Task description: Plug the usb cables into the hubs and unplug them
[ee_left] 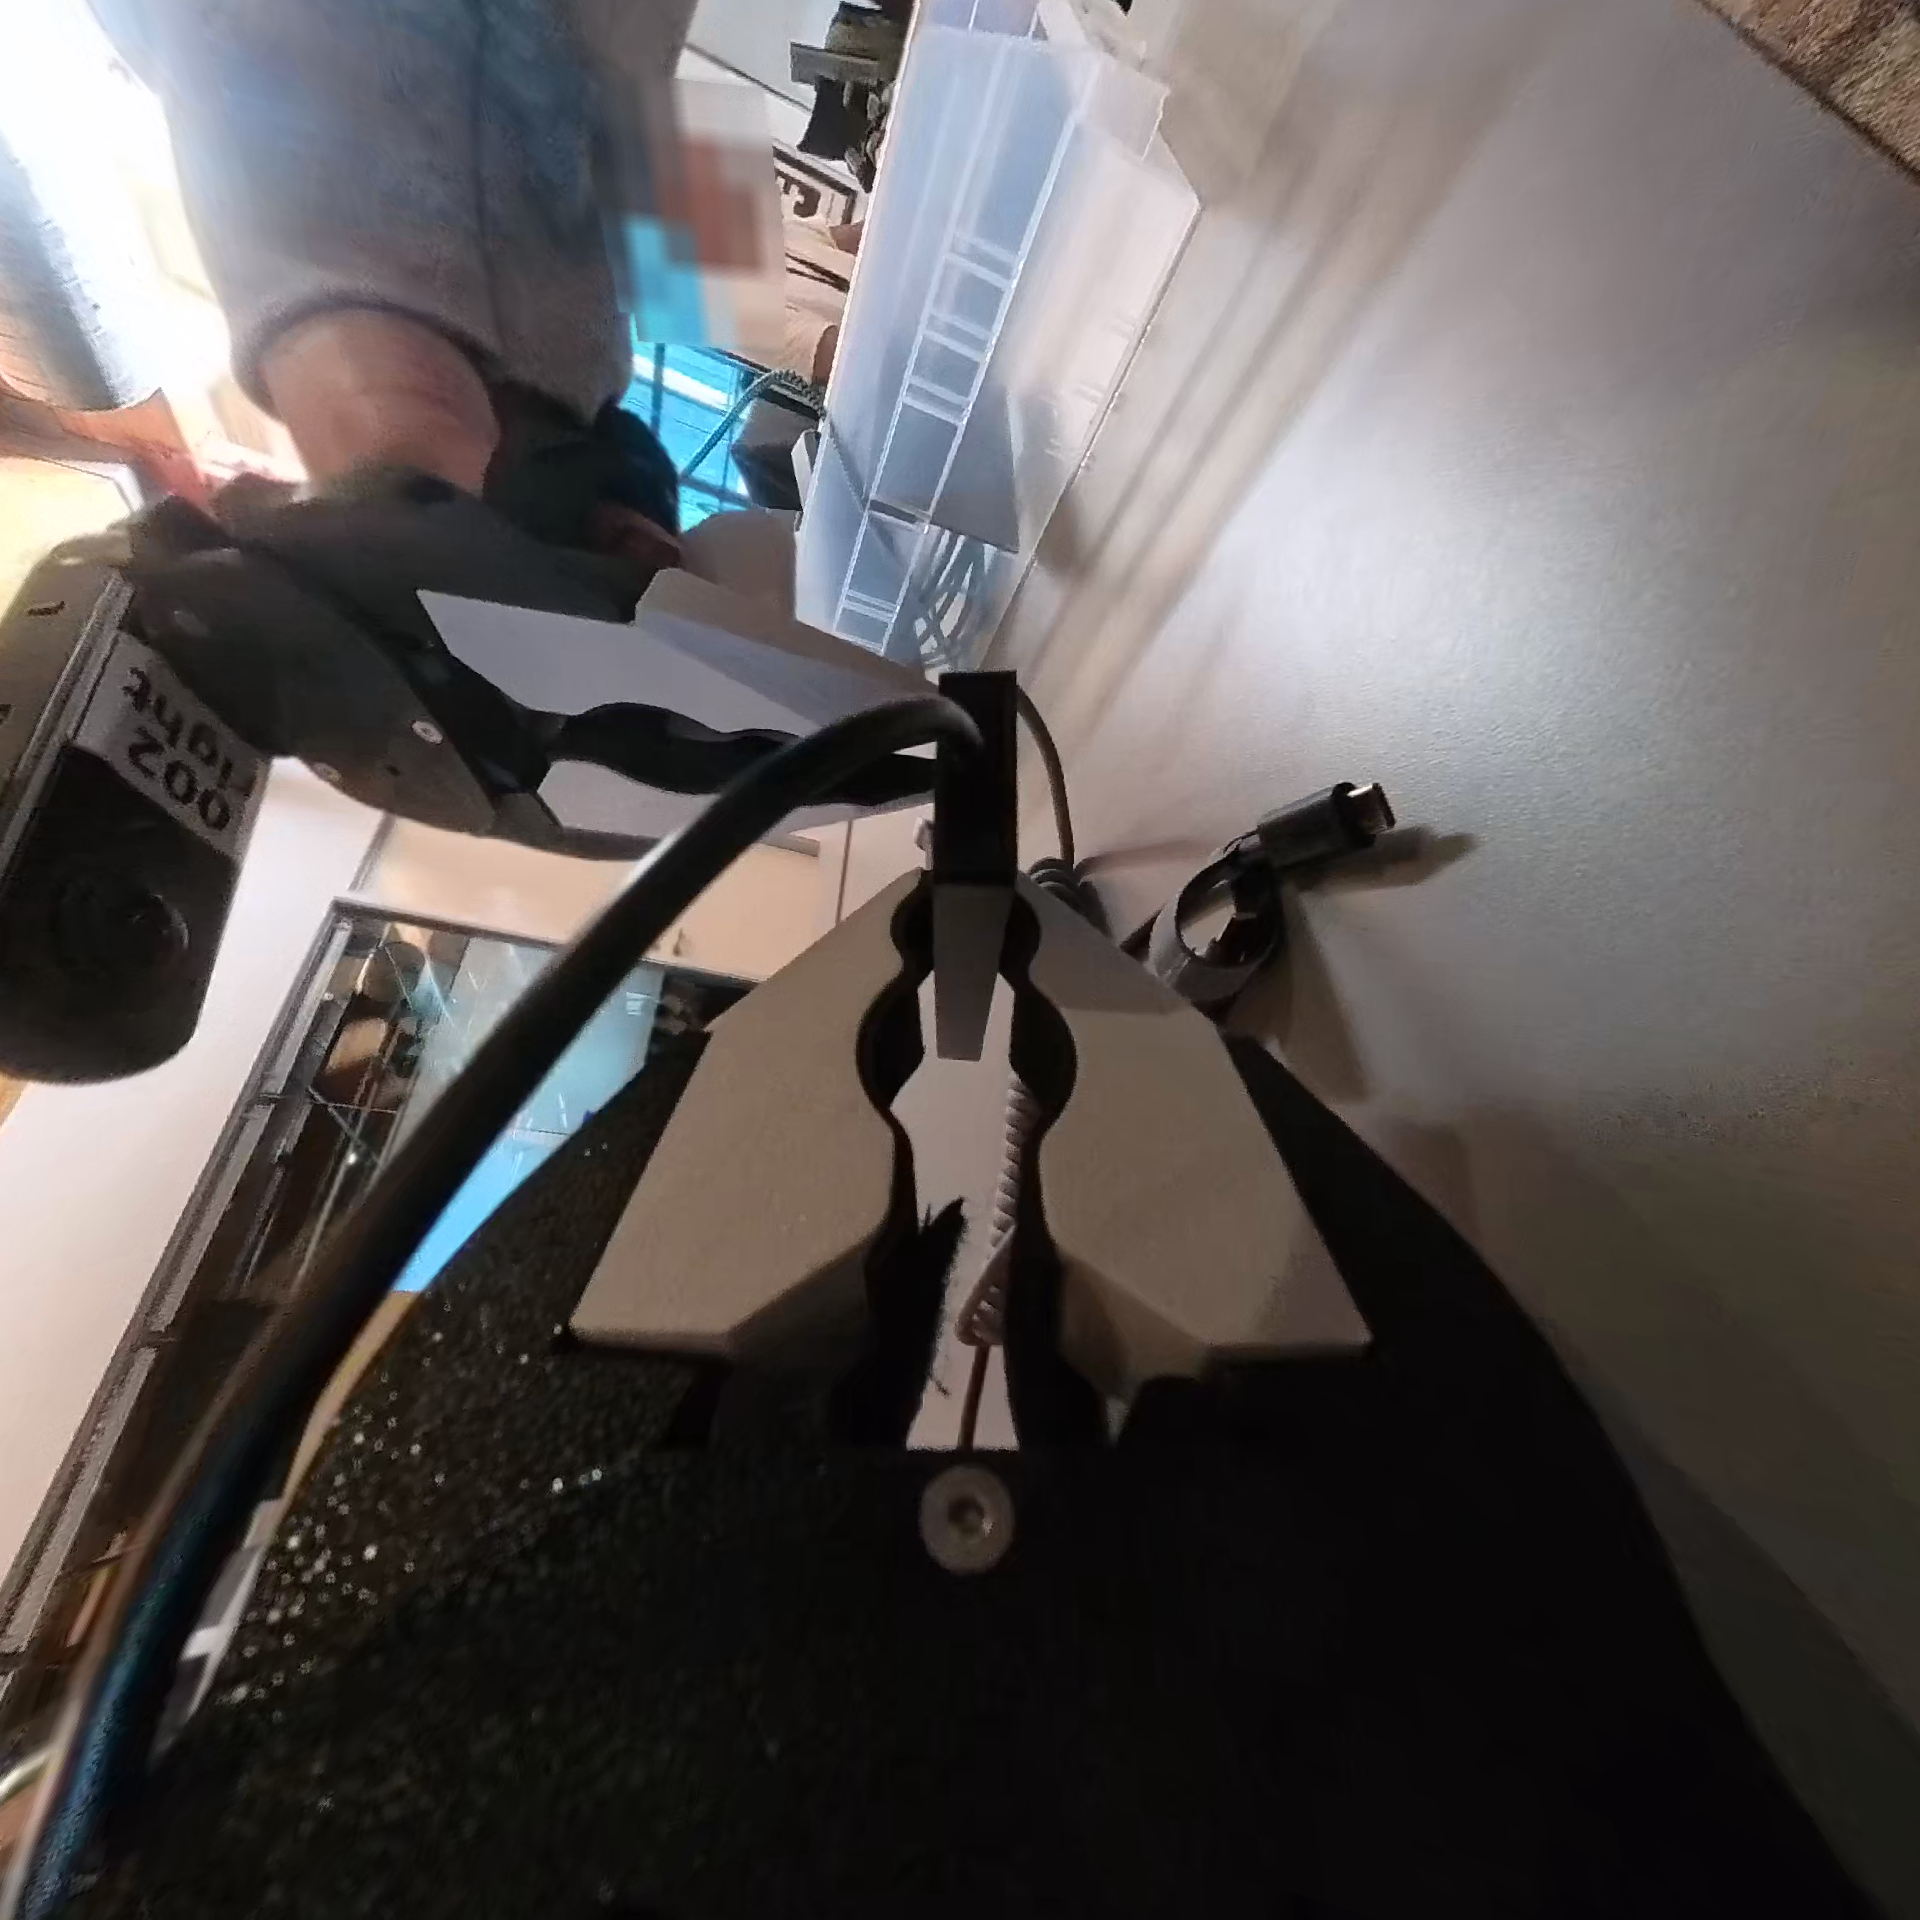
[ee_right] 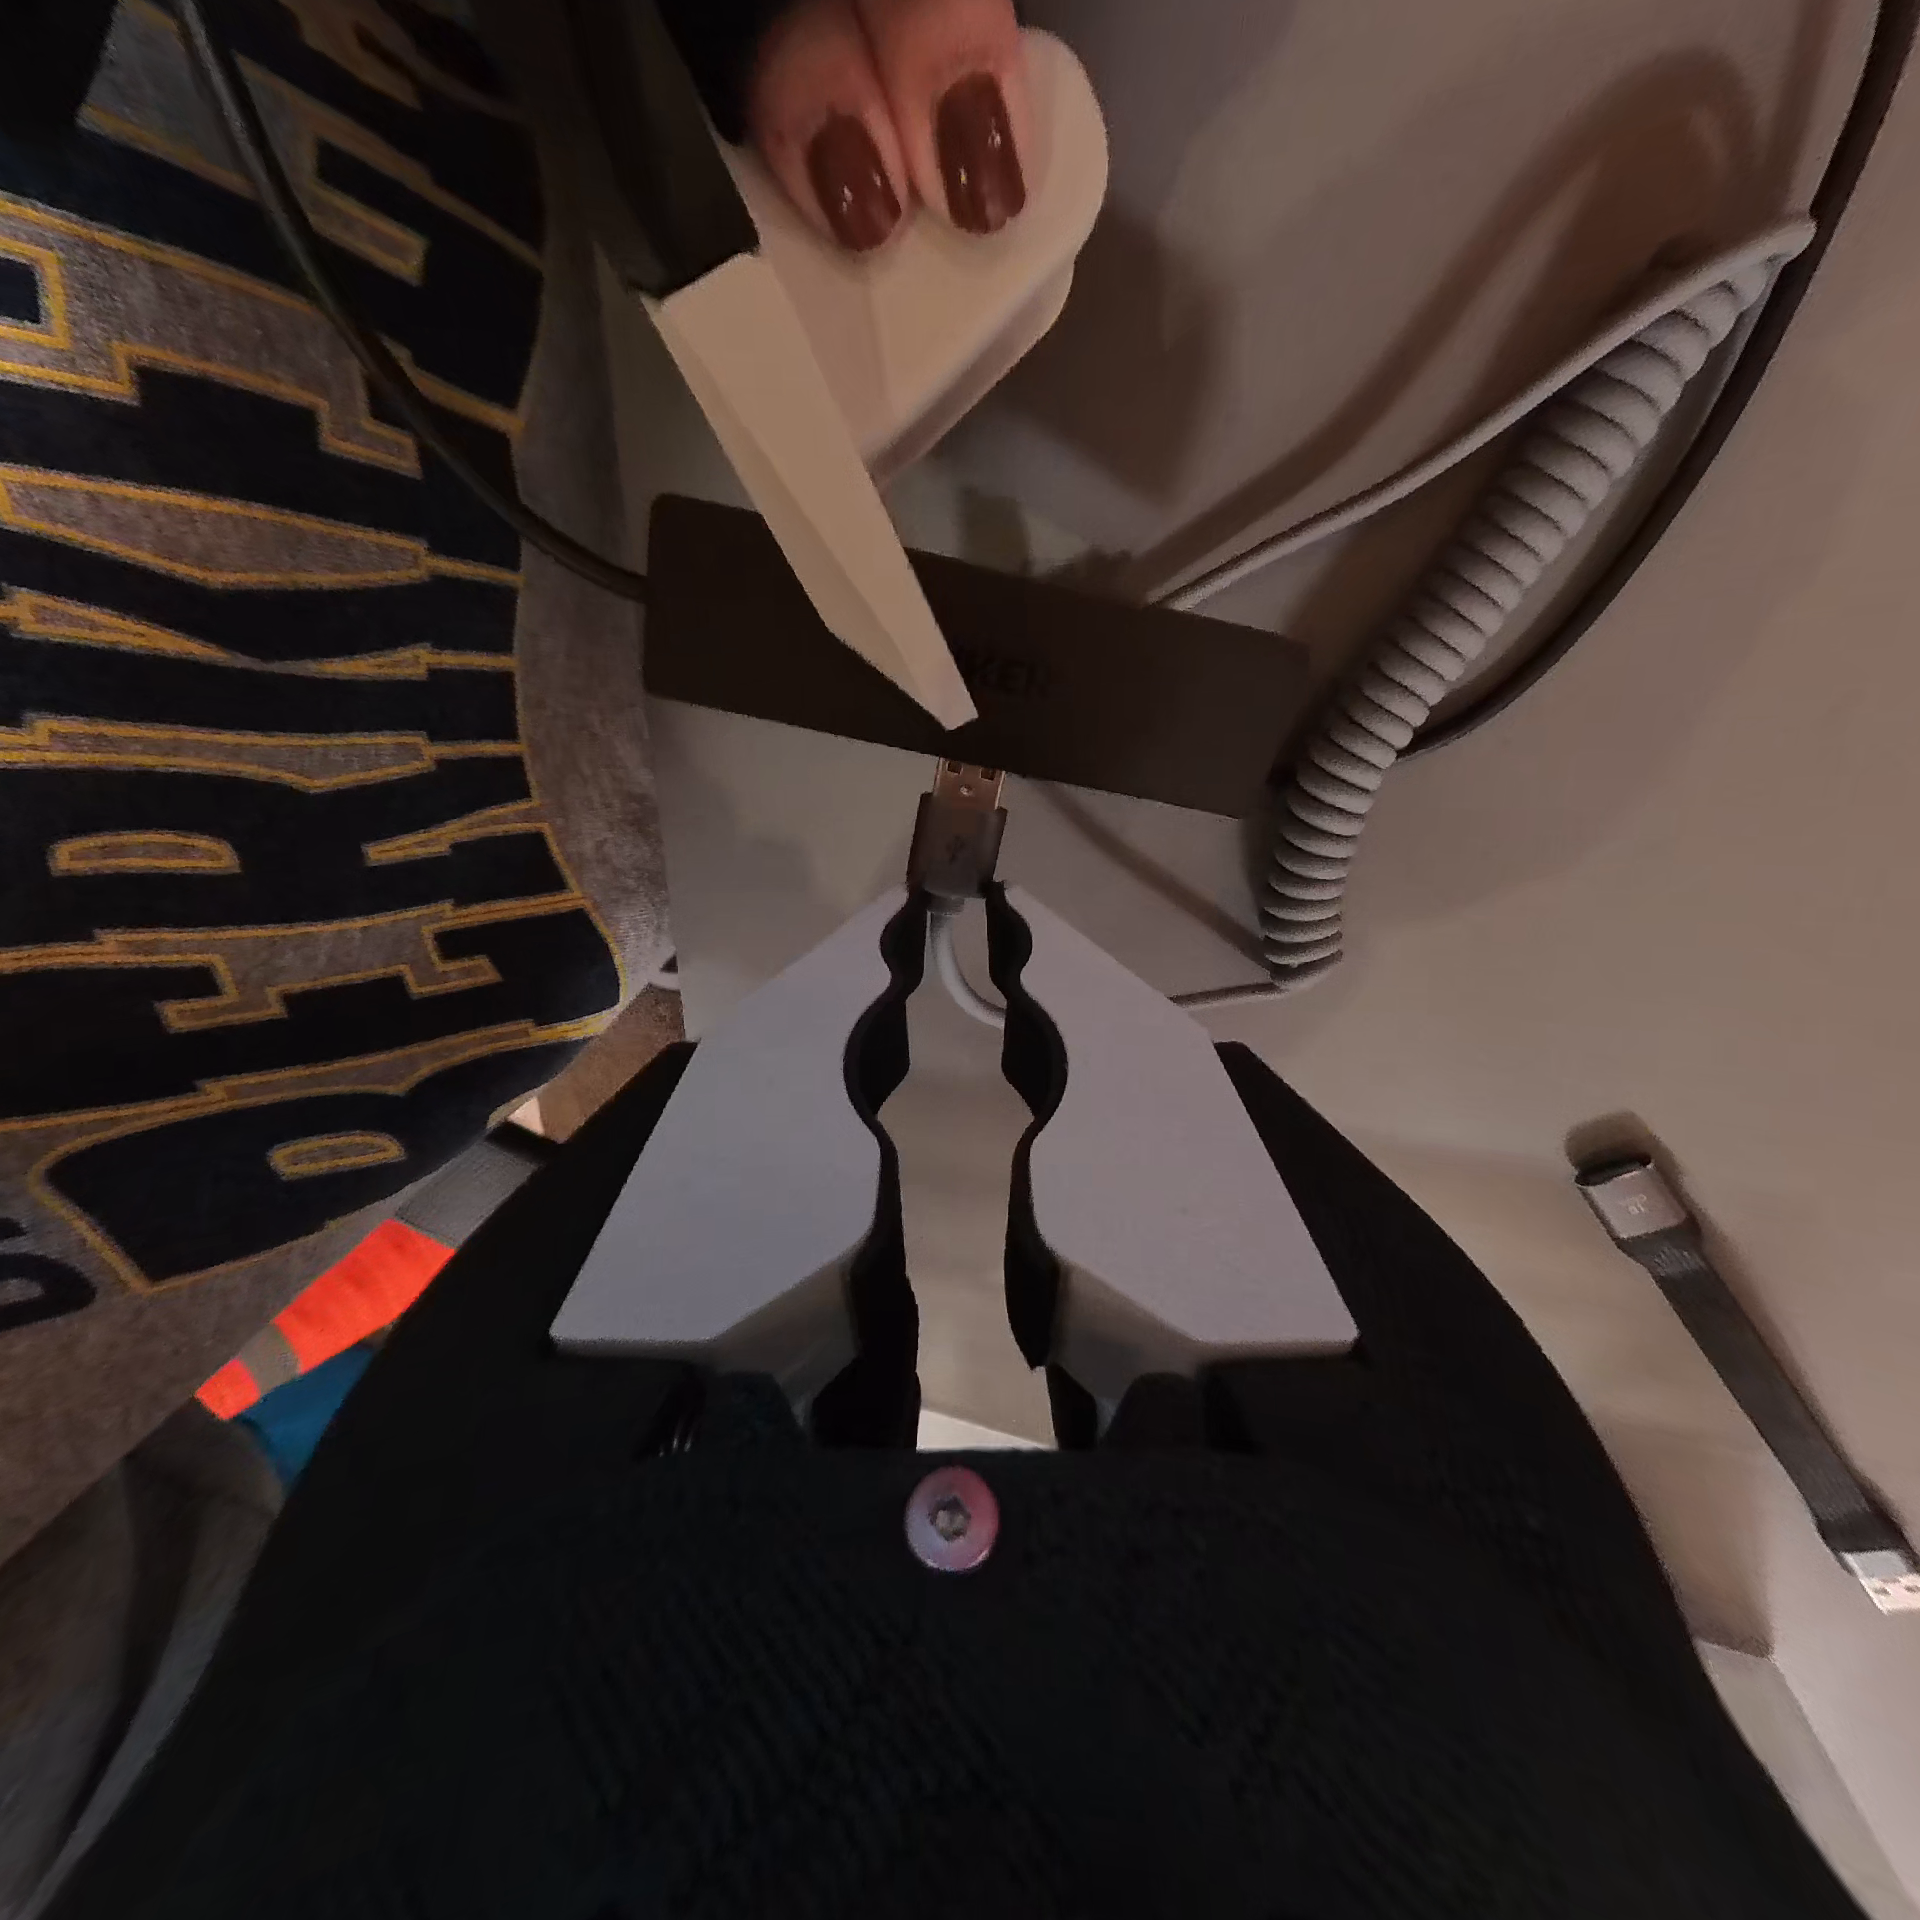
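Observation:
In the left wrist view my left gripper is shut on a flat black USB hub, seen edge-on and held above the table. The hub's black lead curves away to the lower left. My right gripper's white fingers reach in from the left to the hub. In the right wrist view my right gripper is shut on a dark USB-A plug. The plug's metal tip meets the near edge of the hub, and some metal shell still shows. One white finger of the left gripper crosses the hub.
A grey coiled cable lies right of the hub. A short flat black cable lies on the white table at the right. A loose dark plug on a looped cable rests on the table. A clear plastic organizer stands behind. A person's hand holds the left gripper. My two grippers' fingertips are within a few centimetres of each other. From either gripper's tips it is about 25 cm to the clear plastic organizer.

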The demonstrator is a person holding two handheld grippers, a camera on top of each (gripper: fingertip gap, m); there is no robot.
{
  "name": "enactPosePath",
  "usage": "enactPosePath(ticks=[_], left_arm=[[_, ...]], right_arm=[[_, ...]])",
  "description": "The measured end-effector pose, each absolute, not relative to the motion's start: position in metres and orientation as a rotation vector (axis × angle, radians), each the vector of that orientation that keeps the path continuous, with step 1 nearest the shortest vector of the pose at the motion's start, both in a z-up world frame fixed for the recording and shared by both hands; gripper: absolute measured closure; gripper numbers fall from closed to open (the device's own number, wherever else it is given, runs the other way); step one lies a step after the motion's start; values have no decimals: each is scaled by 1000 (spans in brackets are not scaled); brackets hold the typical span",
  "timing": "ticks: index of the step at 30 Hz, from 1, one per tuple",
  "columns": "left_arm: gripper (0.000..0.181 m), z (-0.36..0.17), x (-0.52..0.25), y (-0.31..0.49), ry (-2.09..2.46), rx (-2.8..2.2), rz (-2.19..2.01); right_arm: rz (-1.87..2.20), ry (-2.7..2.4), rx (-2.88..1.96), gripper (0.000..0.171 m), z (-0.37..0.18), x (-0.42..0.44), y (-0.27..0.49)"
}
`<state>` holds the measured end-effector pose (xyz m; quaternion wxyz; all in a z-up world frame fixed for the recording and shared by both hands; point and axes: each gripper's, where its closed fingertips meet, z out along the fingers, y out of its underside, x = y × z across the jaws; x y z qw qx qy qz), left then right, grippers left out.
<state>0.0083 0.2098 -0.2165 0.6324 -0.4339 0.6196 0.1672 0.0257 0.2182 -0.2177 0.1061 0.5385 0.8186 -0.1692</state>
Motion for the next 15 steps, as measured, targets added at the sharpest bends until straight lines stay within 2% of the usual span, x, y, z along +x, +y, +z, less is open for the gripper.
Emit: enactPosePath(ticks=[15], left_arm=[[174, -231, 8, 214, 1450, -1080, 327]], right_arm=[[-850, 2394, 1749, 163, -235, 22, 219]])
